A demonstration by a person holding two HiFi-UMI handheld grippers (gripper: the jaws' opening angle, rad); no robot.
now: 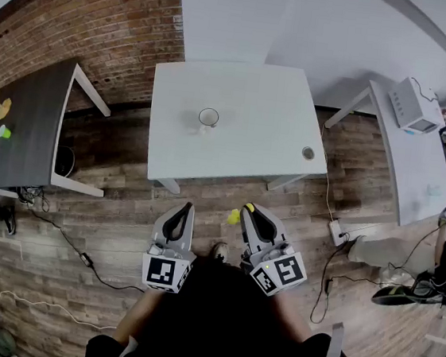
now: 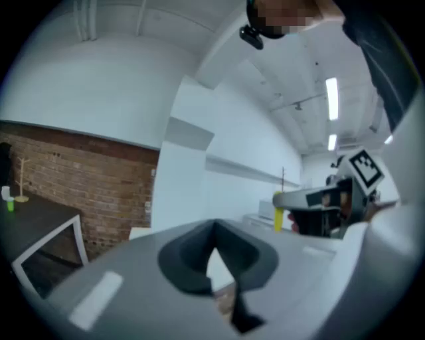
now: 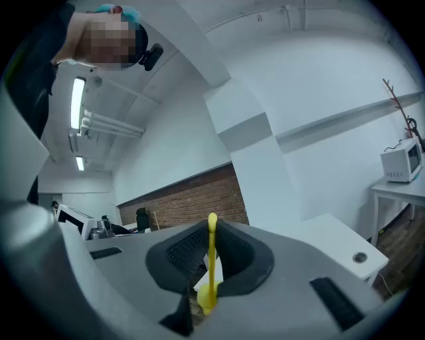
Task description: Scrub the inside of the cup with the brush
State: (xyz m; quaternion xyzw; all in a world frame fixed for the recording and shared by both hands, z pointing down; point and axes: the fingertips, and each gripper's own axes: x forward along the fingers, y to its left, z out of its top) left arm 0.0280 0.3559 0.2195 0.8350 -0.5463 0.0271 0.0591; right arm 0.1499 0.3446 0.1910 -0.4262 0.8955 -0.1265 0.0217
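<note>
A clear cup (image 1: pixel 208 118) stands upright near the middle of the white table (image 1: pixel 256 97), well ahead of both grippers. My right gripper (image 1: pixel 250 212) is held over the wooden floor in front of the table, shut on a yellow brush (image 1: pixel 235 216). In the right gripper view the brush's thin handle (image 3: pixel 212 246) stands upright between the pads of the right gripper (image 3: pixel 211 279). My left gripper (image 1: pixel 182 210) hangs beside it, shut with nothing in it; its jaws (image 2: pixel 214 255) meet. The right gripper (image 2: pixel 332 199) and brush (image 2: pixel 277 219) also show in the left gripper view.
A small round metal thing (image 1: pixel 308 153) lies near the table's right front corner. A dark table (image 1: pixel 21 127) with small items stands at the left, a white side table with a box-like appliance (image 1: pixel 414 103) at the right. Cables and a power strip (image 1: pixel 335 230) lie on the floor.
</note>
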